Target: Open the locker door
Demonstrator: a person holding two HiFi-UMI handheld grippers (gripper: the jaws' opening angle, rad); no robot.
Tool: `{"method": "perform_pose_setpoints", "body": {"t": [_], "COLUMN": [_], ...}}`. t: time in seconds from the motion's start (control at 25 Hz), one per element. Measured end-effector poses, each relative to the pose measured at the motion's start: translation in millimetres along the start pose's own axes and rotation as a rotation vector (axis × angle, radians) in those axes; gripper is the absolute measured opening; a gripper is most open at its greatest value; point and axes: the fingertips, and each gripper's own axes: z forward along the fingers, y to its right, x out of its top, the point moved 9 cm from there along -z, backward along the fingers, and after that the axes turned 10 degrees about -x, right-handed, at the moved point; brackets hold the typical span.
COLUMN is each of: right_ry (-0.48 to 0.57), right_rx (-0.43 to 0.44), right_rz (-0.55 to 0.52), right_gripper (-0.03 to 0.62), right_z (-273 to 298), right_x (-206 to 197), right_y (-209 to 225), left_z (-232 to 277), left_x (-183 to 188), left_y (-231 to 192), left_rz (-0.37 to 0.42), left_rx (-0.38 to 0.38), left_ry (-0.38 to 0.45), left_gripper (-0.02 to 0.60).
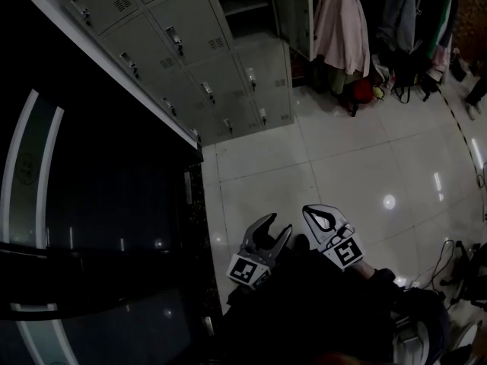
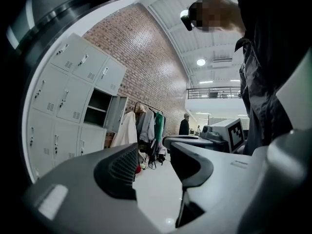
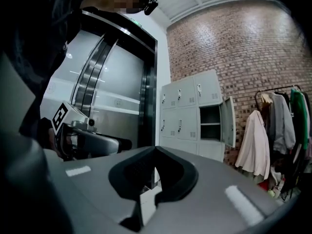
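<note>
Left claw (image 1: 278,223) gapes empty, right claw (image 1: 312,213) pinched shut; both far from the lockers (image 1: 190,59), where one locker door (image 1: 298,14) at top centre stands open.

Looks like a staff changing corner in a big industrial-style building. A bank of grey metal lockers (image 1: 190,44) stands against a bare brick wall (image 3: 234,43), with one locker door (image 3: 227,121) hanging open. Right beside it is a rail of coats and jackets (image 1: 358,14). There are glossy pale floor tiles (image 1: 365,158) underfoot, steel lift doors (image 3: 107,96), a high beamed ceiling (image 2: 195,28), and a railed mezzanine (image 2: 214,92) further back.
</note>
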Motion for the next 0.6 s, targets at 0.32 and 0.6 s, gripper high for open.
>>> {"method": "perform_pose_setpoints", "body": {"t": [0.32, 0.6], "right_ry": [-0.01, 0.056], "right_rx": [0.029, -0.003], "right_rz": [0.027, 0.023], "right_gripper": [0.002, 0.002], "right_z": [0.0, 14.7], "right_x": [-2.1, 6.9], "right_y": [2.7, 16.6], "left_z": [3.6, 13.7], "left_x": [-3.4, 9.0], "left_y": [4.0, -12.7], "left_rz": [-0.009, 0.061], "left_rx": [0.03, 0.014], "left_ry": [-0.011, 0.032], "left_gripper": [0.206, 0.206]}}
